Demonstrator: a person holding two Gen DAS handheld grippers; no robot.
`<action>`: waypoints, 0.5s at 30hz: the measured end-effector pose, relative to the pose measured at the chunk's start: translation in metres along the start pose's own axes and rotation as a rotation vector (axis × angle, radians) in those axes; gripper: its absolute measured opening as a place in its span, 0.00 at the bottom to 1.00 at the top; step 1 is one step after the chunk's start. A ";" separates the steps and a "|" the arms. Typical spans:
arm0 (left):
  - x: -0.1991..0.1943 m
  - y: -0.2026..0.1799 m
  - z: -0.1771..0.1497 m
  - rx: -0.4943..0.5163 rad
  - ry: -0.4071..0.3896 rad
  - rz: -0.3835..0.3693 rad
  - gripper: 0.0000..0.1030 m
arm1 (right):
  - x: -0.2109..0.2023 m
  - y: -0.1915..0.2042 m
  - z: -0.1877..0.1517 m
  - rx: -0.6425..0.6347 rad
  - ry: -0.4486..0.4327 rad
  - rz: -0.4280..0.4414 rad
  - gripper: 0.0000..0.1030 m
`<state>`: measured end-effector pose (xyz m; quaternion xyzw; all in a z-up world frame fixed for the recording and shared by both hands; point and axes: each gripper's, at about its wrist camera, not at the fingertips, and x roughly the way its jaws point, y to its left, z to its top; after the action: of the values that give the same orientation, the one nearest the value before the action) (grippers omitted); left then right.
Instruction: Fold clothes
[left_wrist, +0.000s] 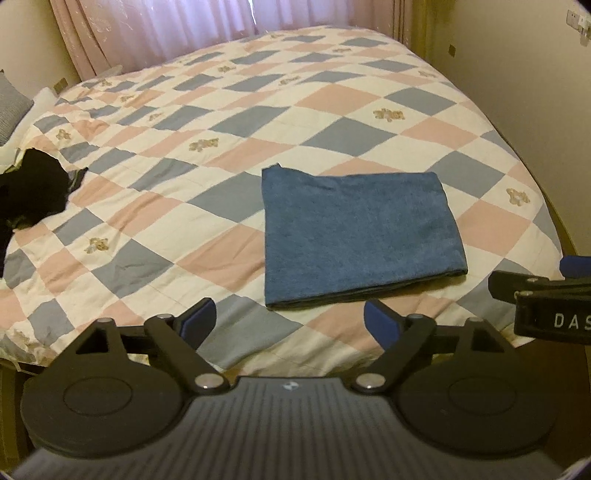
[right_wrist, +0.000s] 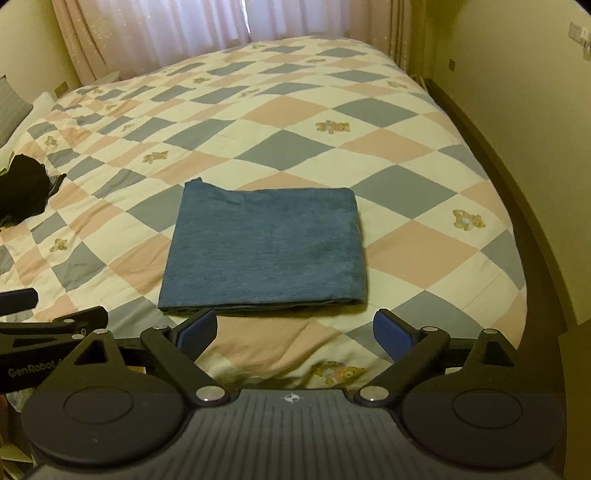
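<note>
Blue cloth (right_wrist: 264, 254) sits folded into a neat rectangle on the bed (right_wrist: 424, 258), close to the near edge and roughly mid-width. Left gripper (left_wrist: 290, 319) hangs just off that near edge, fingers (left_wrist: 199, 319) spread wide with nothing in them, cloth a bit ahead and to the right. Right gripper (right_wrist: 295, 328) is the same deal, wide open and empty, lined up with the cloth's near side. Dark pile of clothes (left_wrist: 31, 192) over by the left edge of the bed

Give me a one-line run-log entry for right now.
left gripper: open, empty | right gripper: open, empty | blue towel: folded, flat on quilt | dark clothes pile: untouched, far left
</note>
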<state>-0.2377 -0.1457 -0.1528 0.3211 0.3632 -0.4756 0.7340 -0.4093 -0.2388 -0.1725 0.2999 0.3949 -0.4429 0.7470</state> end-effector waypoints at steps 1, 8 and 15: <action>-0.004 0.002 0.000 -0.002 -0.008 0.003 0.87 | -0.003 0.002 0.000 -0.004 -0.003 -0.001 0.93; -0.030 0.013 -0.002 -0.012 -0.092 0.049 0.99 | -0.025 0.013 0.001 -0.032 -0.038 -0.007 0.96; -0.047 0.007 0.001 0.001 -0.175 0.104 0.99 | -0.042 0.015 0.003 -0.039 -0.089 -0.025 0.98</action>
<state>-0.2437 -0.1225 -0.1117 0.2972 0.2804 -0.4633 0.7864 -0.4078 -0.2168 -0.1334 0.2603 0.3737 -0.4573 0.7639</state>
